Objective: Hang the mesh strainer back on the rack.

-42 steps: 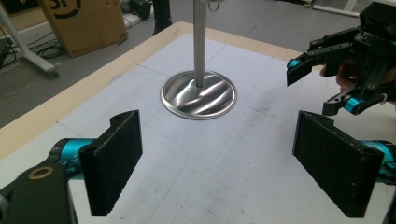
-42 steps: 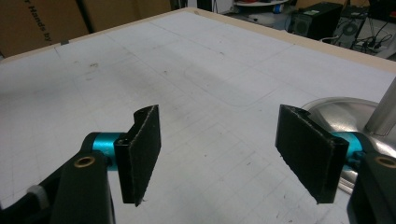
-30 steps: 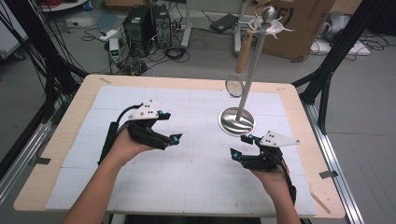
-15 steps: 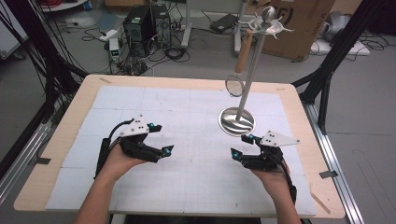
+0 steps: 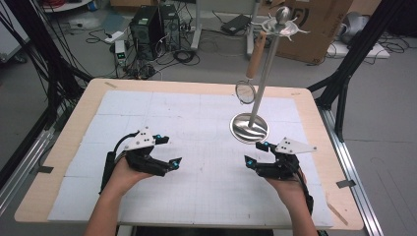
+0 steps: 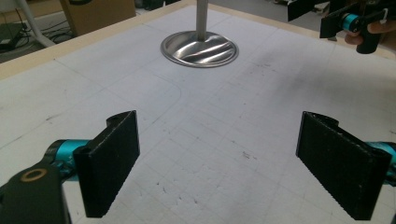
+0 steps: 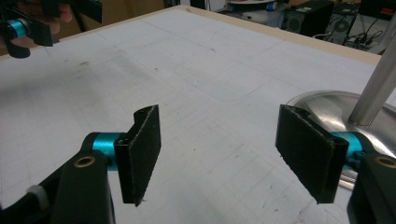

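A: Holding both grippers low over the worktop (image 5: 147, 105), I have the left gripper (image 5: 168, 151) near the front-left part of the white mat and the right gripper (image 5: 254, 153) near the front-right part, well apart from each other.

B: What state are the jaws in?

A: Apart on both. In the left gripper view my two black pads (image 6: 114, 161) stand wide with bare mat between them. In the right gripper view the pads (image 7: 142, 149) are also spread, with nothing between them.

B: Where is the stand relative to you?

A: The metal stand (image 5: 261, 78) rises from its round steel base (image 5: 250, 129) on the right half of the worktop, toward the far edge. The base lies just beyond my right gripper, near it but not touching as far as I can tell from above. In the right gripper view the base (image 7: 327, 105) sits just behind the right-hand jaw, the pole (image 7: 376, 88) slanting up beside it. From my left gripper the base (image 6: 200, 47) is well ahead, across open mat.

B: Anything on the stand?

A: A small strainer (image 5: 245, 92) with a wooden handle (image 5: 255, 61) hangs from the hooks at the top, its mesh bowl above the worktop near the far edge, beside the pole.
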Tool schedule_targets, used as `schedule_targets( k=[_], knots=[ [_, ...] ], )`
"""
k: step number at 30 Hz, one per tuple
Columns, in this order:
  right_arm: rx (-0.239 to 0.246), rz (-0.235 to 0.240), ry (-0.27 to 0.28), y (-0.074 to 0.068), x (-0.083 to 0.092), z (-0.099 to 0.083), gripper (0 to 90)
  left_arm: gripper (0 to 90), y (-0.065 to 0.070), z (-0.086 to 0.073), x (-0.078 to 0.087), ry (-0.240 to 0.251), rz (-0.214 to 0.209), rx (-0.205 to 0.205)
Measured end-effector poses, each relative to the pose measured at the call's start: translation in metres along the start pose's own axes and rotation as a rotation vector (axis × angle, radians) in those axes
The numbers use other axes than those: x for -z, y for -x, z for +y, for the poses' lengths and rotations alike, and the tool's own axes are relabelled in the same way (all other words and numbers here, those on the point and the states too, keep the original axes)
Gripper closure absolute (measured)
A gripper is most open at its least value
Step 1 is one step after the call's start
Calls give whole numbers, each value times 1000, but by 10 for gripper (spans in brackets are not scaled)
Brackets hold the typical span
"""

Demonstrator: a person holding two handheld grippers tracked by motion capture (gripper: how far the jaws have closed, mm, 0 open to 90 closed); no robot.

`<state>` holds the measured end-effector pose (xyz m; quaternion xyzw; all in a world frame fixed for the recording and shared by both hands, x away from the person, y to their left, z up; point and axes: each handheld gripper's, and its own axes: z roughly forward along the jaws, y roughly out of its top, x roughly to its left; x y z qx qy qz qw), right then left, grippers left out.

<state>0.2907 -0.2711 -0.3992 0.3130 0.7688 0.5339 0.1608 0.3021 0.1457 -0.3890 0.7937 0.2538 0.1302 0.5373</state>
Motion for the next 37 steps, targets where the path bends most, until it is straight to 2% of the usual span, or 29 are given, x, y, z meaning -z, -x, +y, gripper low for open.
schedule_targets(
  k=[2, 12, 21, 31, 37],
  knots=[
    [5, 1, 1, 1, 0, 0, 305, 140, 0, 0, 2, 5, 12, -3],
    [-1, -4, -3, 3, 2, -2, 305, 140, -2, -3, 5, 26, 15, 11],
    [2, -5, -5, 2, 1, -2, 305, 141, 1, -4, 5, 15, 14, -7],
    [3, -3, -17, 0, -1, -3, 305, 141, 0, -4, 6, 14, 20, -6],
    [8, 0, -15, -1, -2, -3, 305, 137, 1, -4, 5, 20, 9, -8]
  ],
)
